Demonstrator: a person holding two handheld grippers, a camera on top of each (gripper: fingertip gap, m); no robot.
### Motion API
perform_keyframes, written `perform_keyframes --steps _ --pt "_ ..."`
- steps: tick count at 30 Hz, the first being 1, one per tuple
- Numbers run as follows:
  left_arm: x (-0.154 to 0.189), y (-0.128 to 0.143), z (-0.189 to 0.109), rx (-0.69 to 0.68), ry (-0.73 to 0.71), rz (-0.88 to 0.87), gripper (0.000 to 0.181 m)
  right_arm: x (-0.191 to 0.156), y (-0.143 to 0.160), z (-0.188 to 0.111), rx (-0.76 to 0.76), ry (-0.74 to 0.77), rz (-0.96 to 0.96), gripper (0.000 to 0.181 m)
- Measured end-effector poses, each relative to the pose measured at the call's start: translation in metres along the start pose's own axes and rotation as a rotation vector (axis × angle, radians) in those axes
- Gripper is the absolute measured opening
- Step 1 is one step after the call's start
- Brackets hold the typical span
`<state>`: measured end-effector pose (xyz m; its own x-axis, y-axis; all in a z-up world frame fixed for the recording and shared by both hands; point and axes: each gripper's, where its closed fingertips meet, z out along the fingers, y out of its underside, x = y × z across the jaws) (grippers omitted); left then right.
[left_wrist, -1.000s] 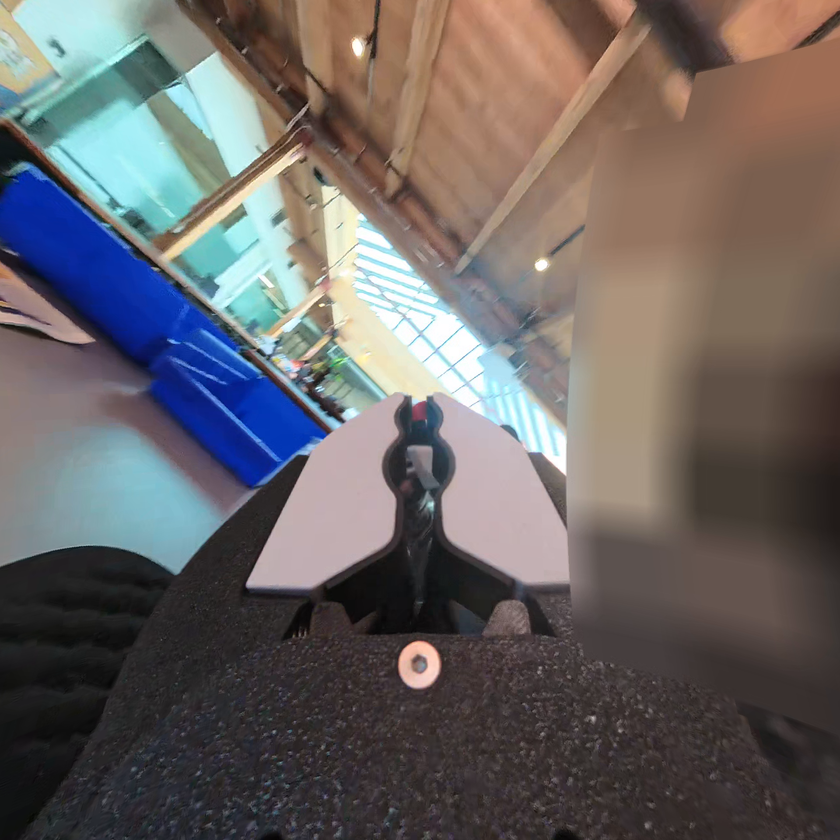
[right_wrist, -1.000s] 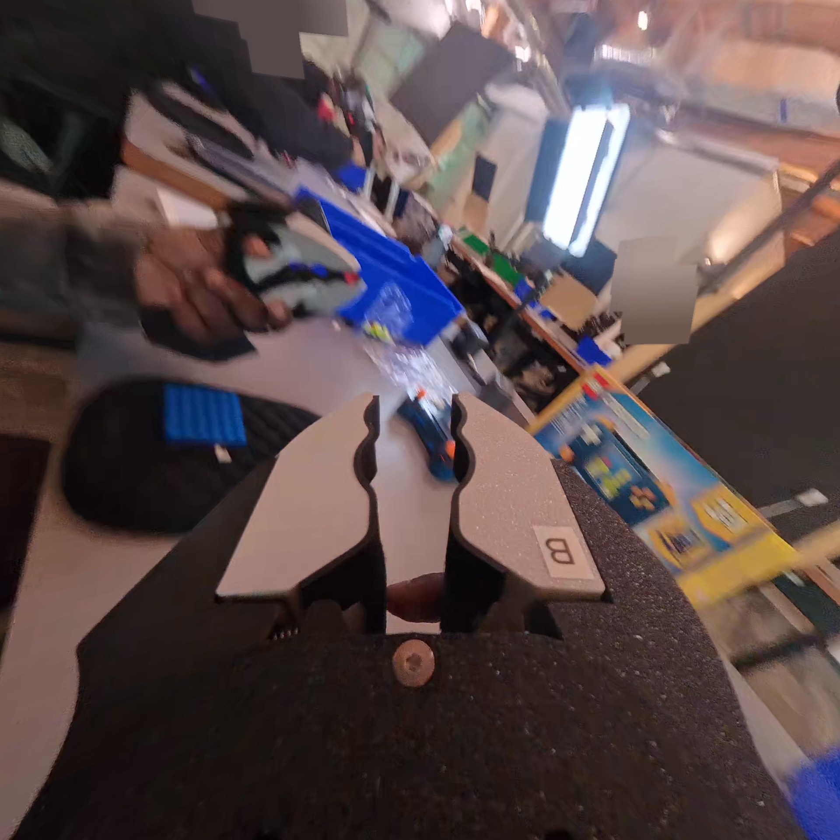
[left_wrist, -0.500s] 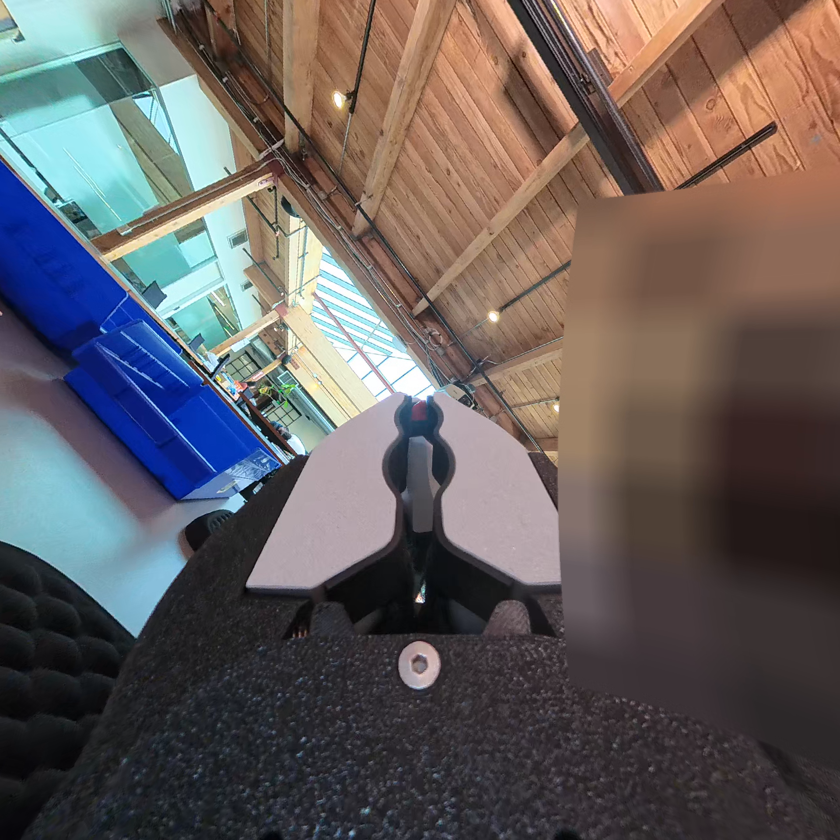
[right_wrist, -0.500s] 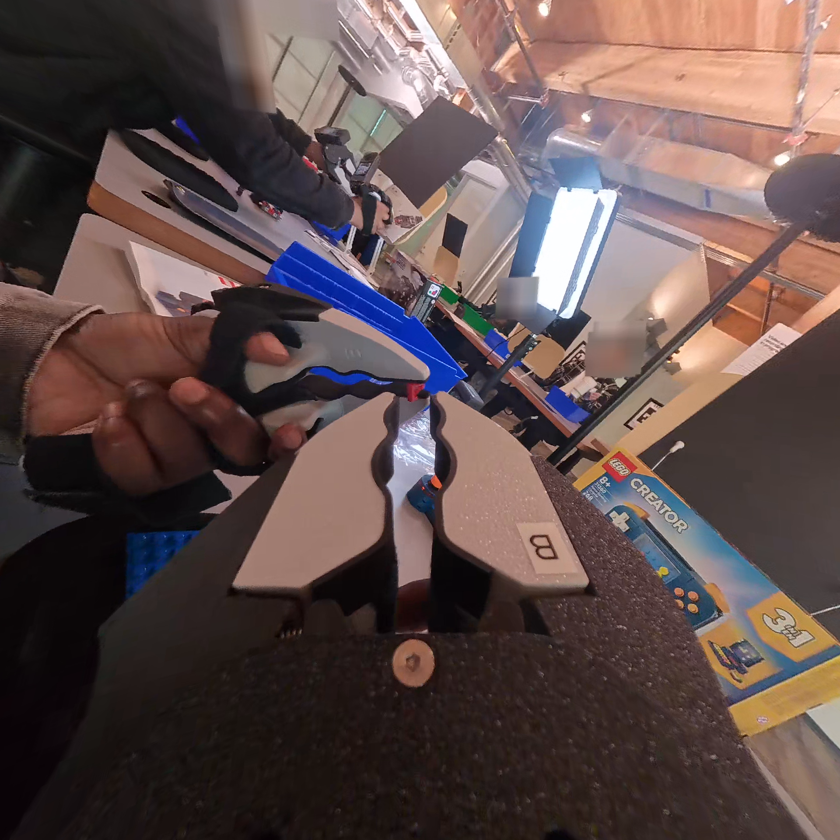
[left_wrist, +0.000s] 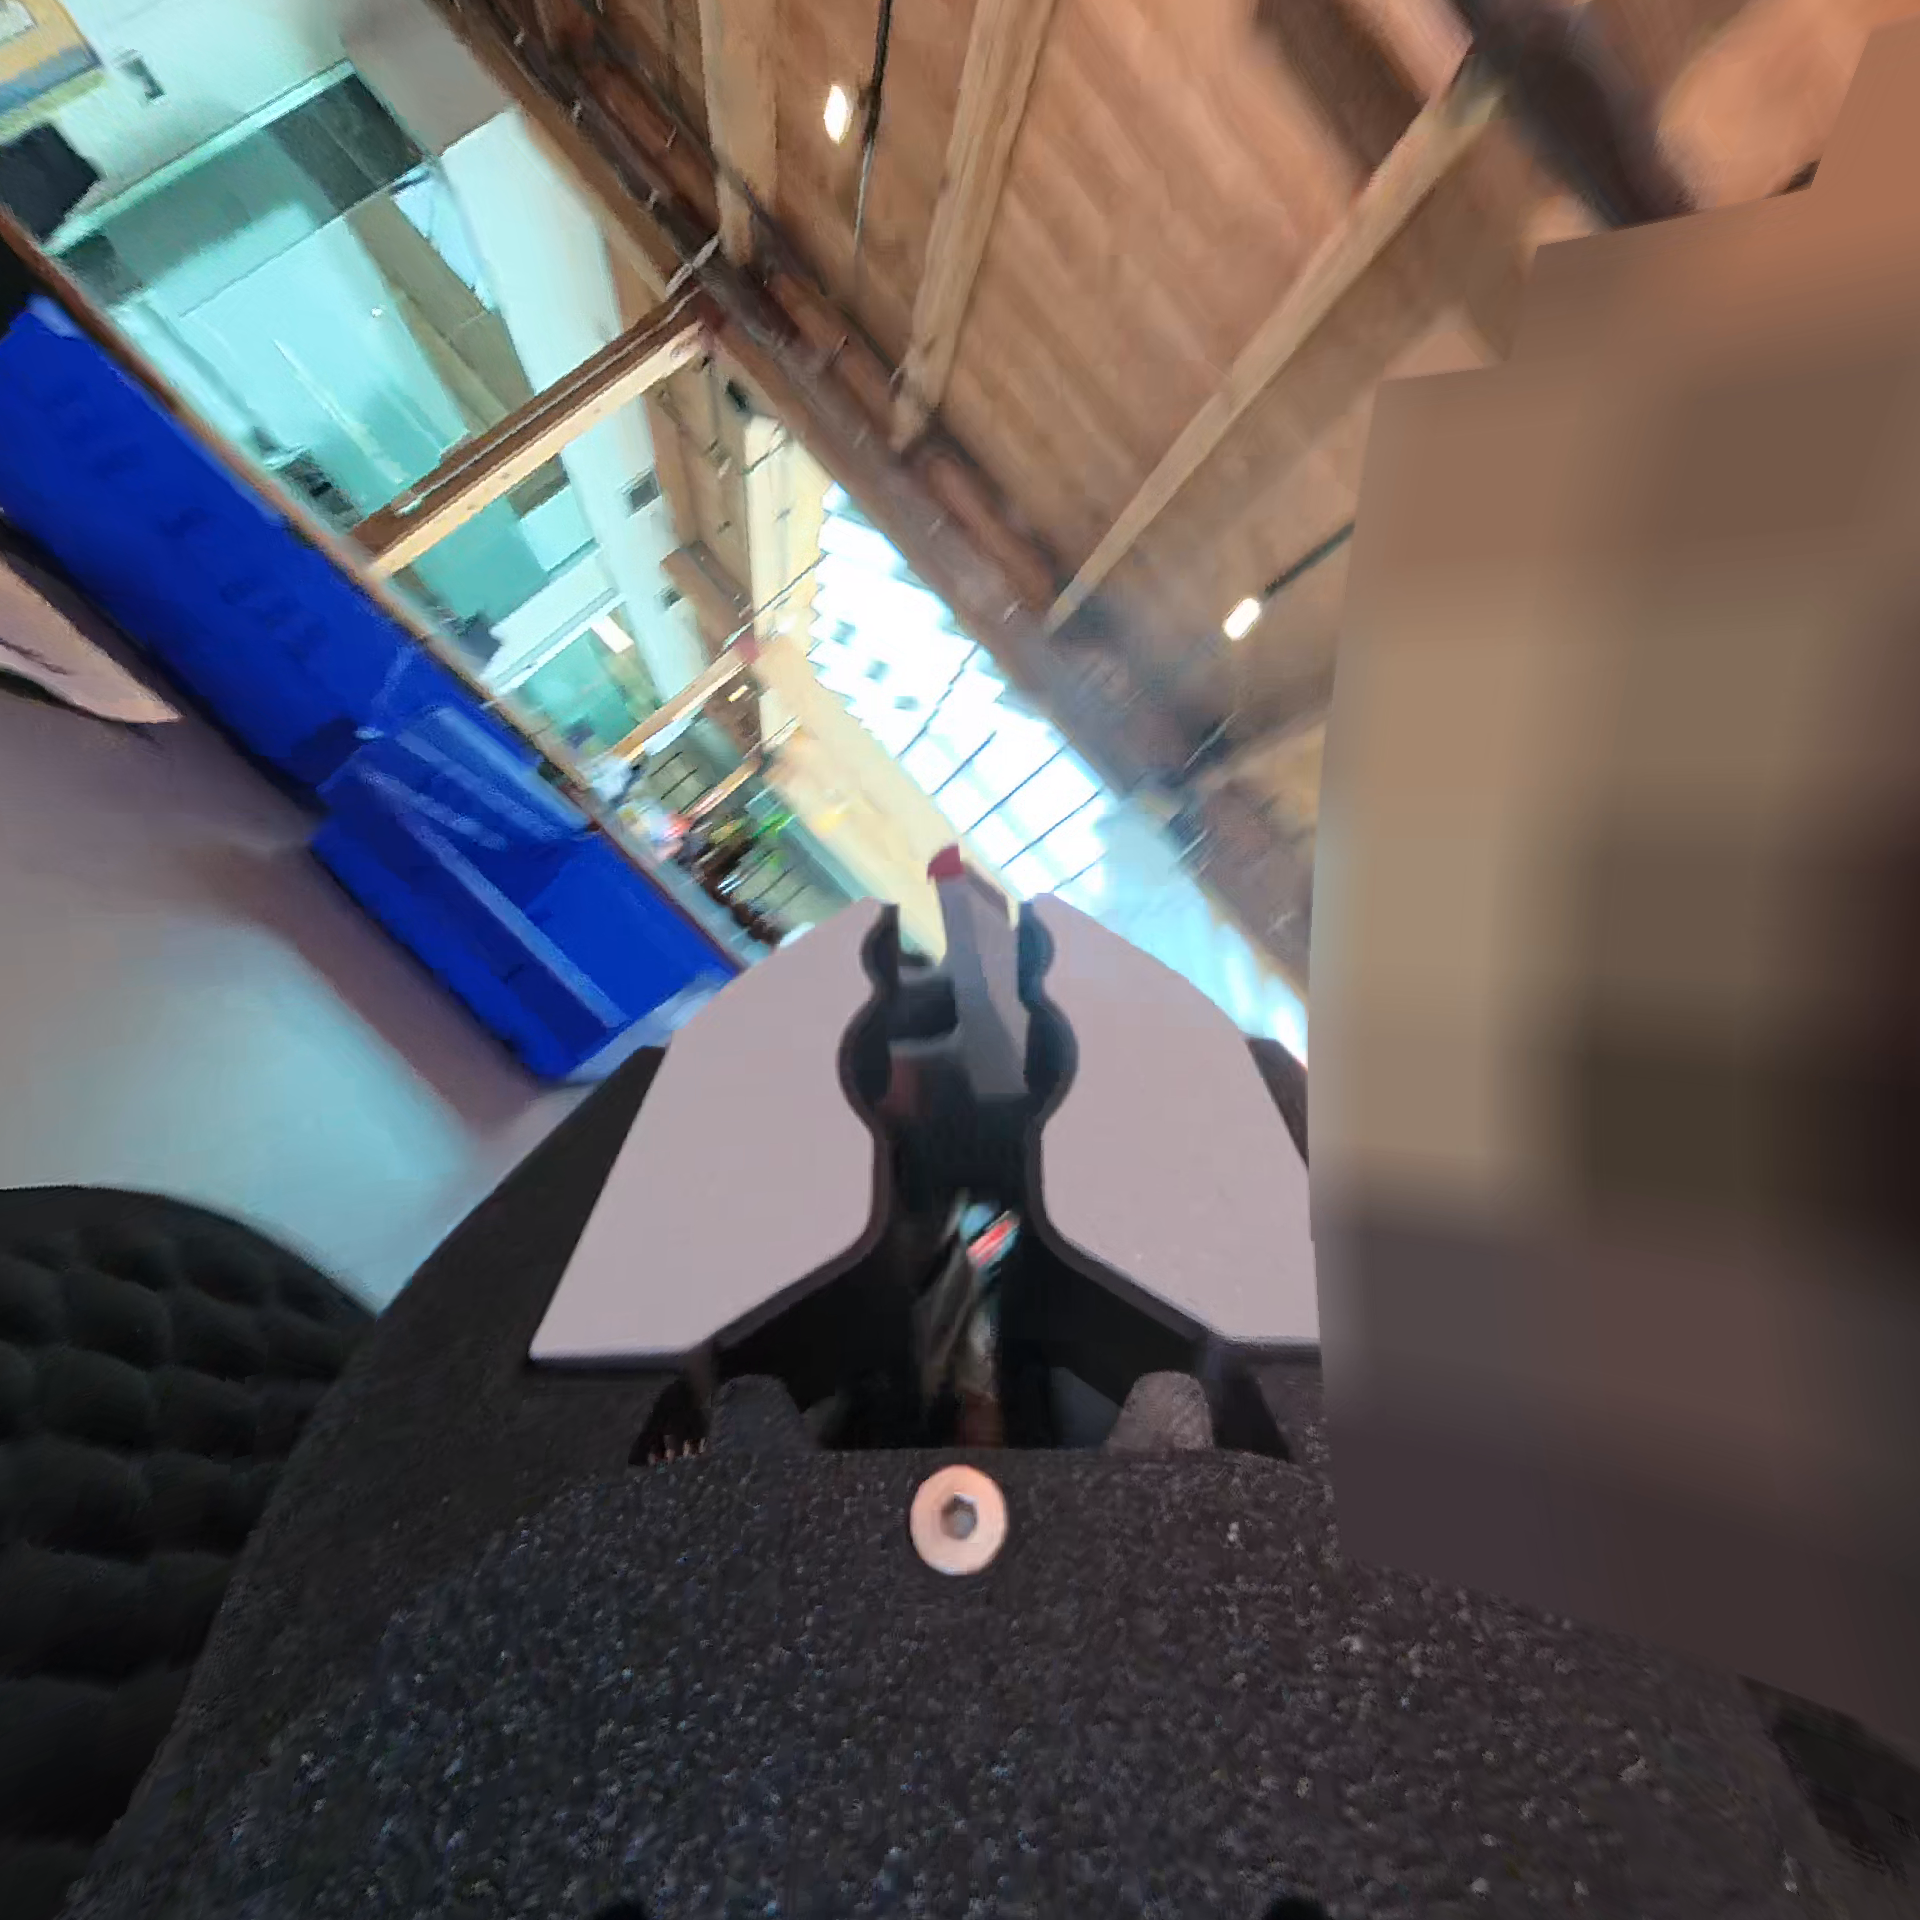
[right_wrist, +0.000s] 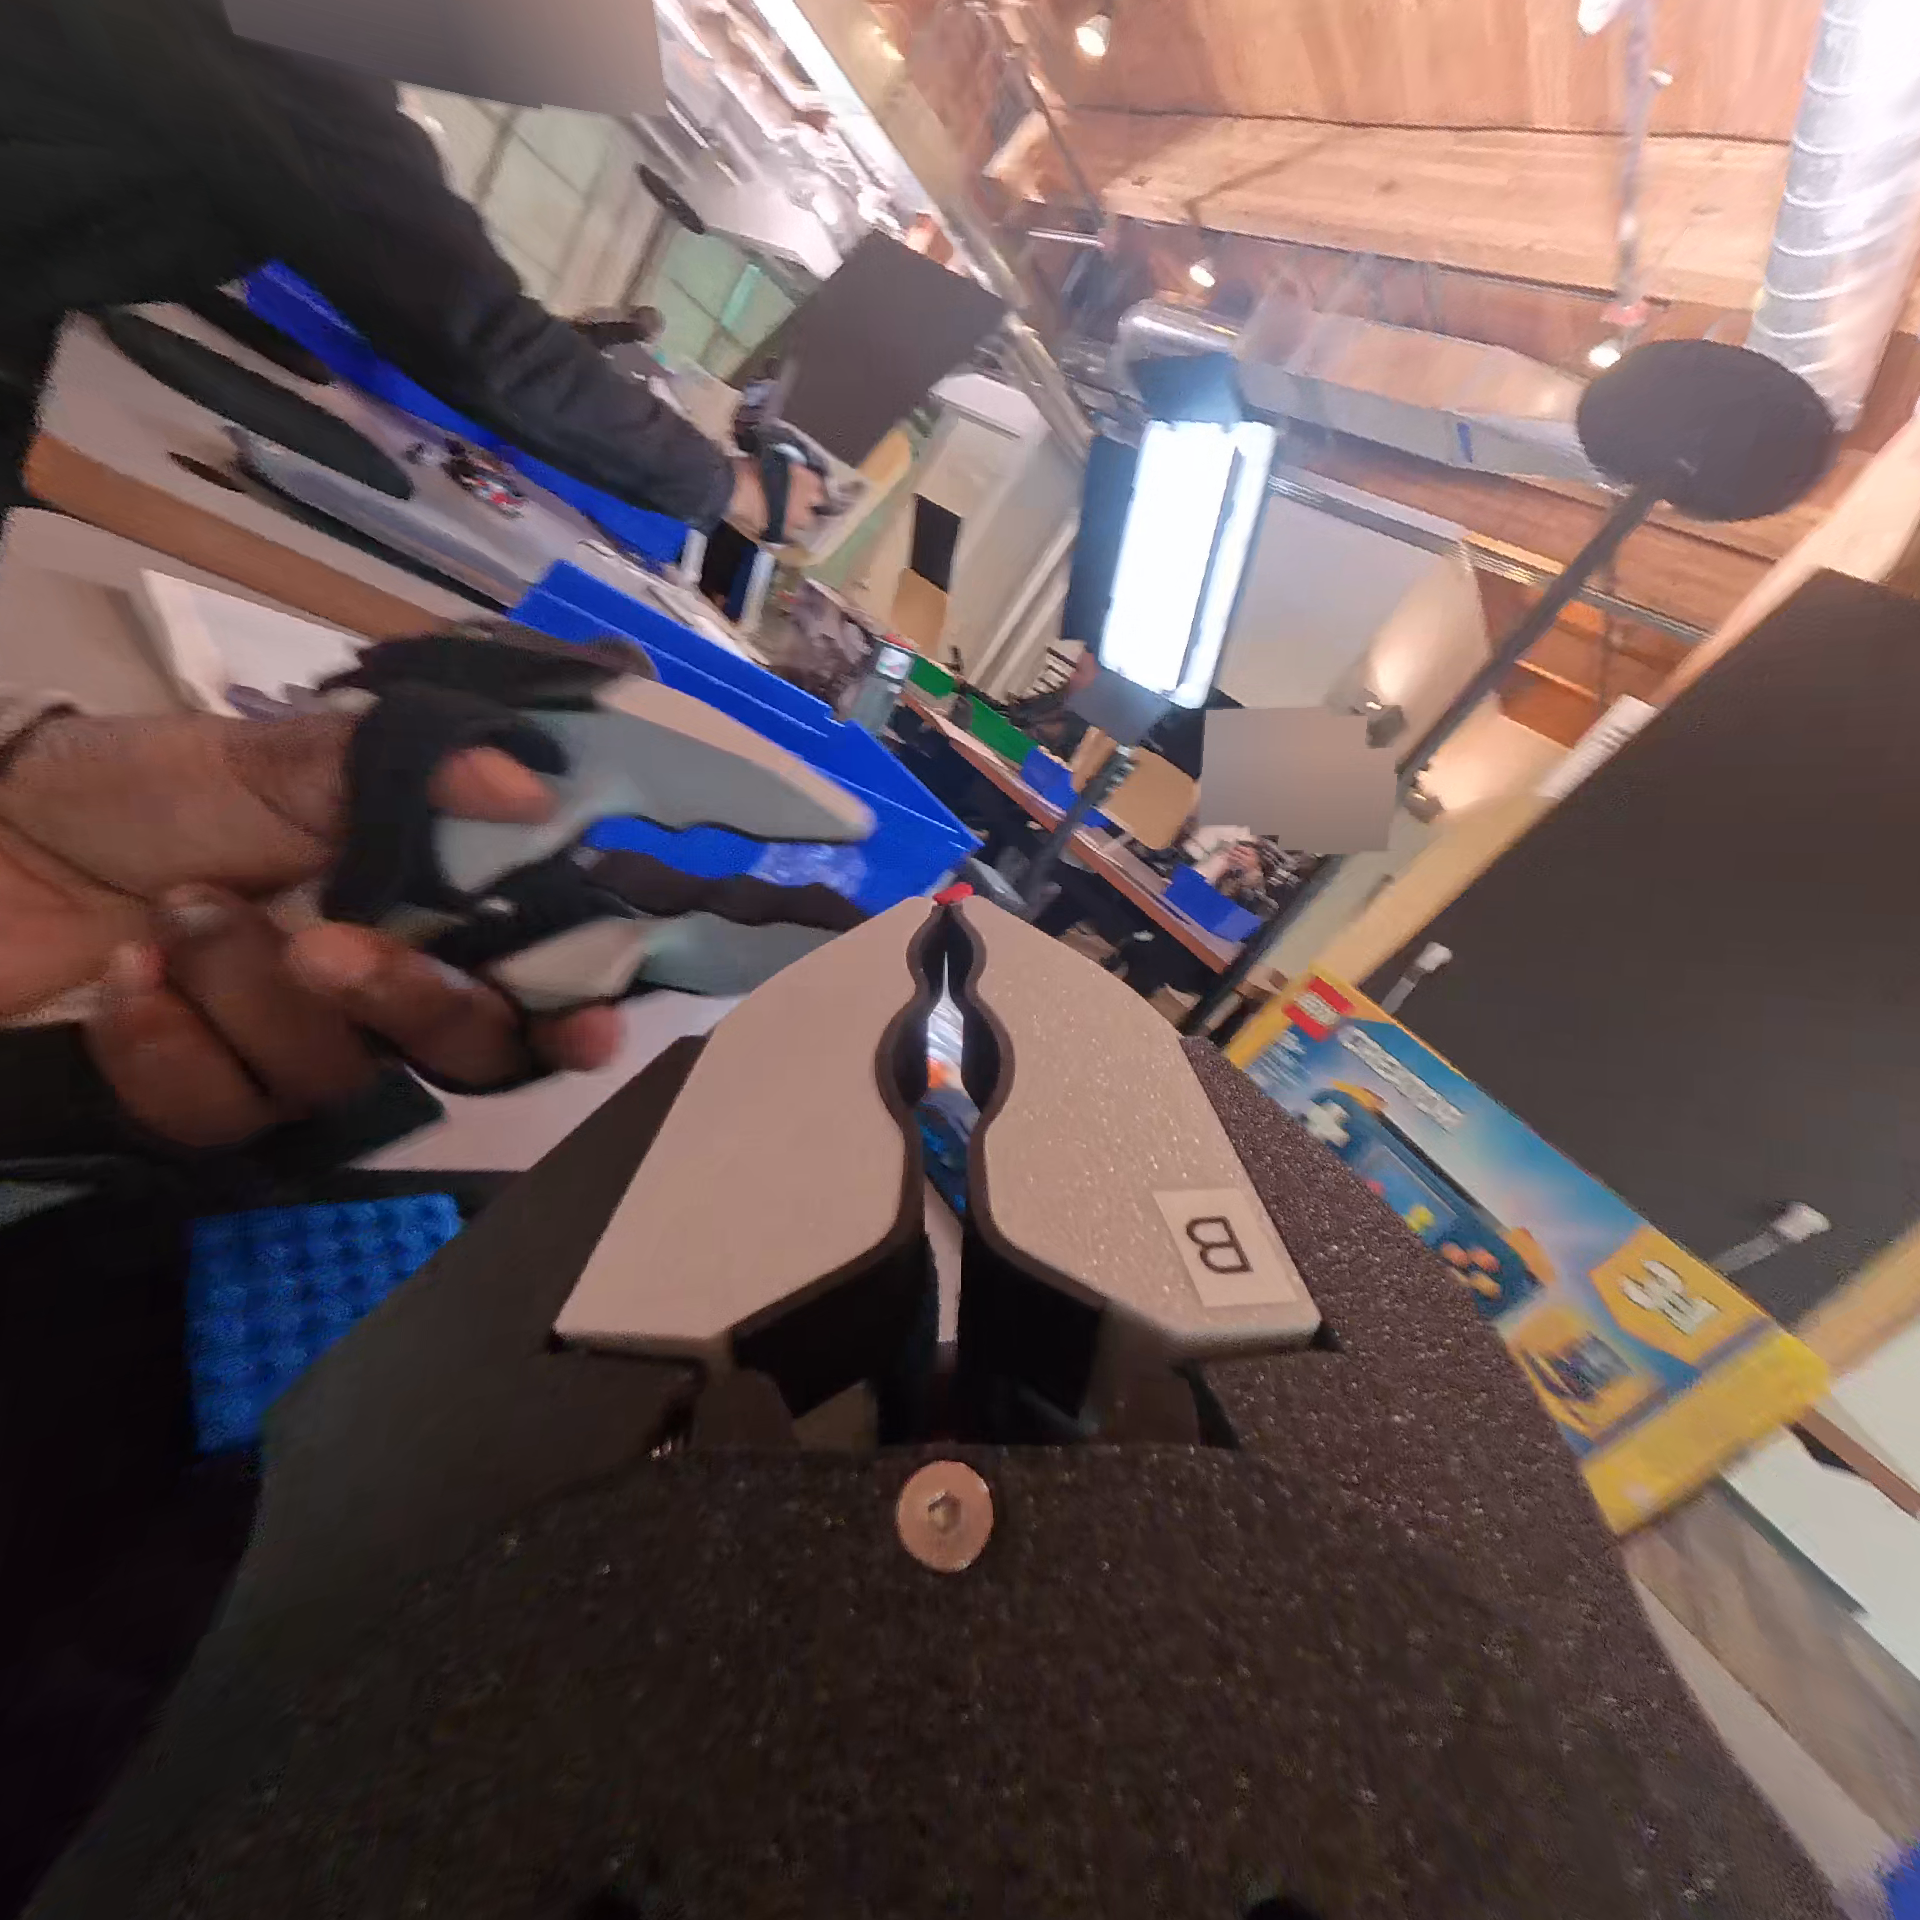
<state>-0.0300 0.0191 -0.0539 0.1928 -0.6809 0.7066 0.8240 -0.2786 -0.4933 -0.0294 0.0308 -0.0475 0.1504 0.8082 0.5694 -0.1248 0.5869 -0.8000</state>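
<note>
My right gripper (right_wrist: 949, 920) is shut on a small red-tipped piece (right_wrist: 951, 894), pinched at its very tips. My left gripper (left_wrist: 956, 914) is open. The piece, grey with a red tip (left_wrist: 945, 862), stands in the gap between its fingers. In the right wrist view the left gripper (right_wrist: 864, 878) is held by a hand (right_wrist: 208, 894), its fingers apart, its tips just left of my right gripper's tips. Both are raised above a white table (right_wrist: 468, 1132). A blue studded baseplate (right_wrist: 312, 1299) lies on a black mat below.
A blue toy model (right_wrist: 940, 1132) shows through the right gripper's gap. A colourful toy box (right_wrist: 1507, 1226) lies at the right. Blue bins (left_wrist: 312, 665) line the table's far side. A black foam mat (left_wrist: 135, 1382) is near. A mosaic patch hides the left view's right side.
The left gripper's fingers have parted around the red-tipped piece. The right gripper has closed on the piece's red tip. Both views have tilted and blurred.
</note>
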Motion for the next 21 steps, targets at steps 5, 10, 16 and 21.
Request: perform_keyframes --steps 5,10,16,21 --pt "-0.062 0.06 -0.049 -0.772 -0.557 0.654 0.035 0.12 0.033 -0.071 -0.26 0.328 -0.083 0.0" --pt "-0.072 0.087 -0.055 -1.084 -0.6 0.825 0.032 0.235 0.091 -0.175 -0.745 0.556 0.018 0.0" --pt "-0.088 0.098 -0.073 -1.381 -0.675 0.918 0.024 0.263 0.145 -0.235 -1.09 0.513 0.201 0.0" --pt "-0.09 0.099 -0.077 -1.495 -0.675 0.949 0.019 0.253 0.184 -0.255 -1.252 0.429 0.359 0.001"
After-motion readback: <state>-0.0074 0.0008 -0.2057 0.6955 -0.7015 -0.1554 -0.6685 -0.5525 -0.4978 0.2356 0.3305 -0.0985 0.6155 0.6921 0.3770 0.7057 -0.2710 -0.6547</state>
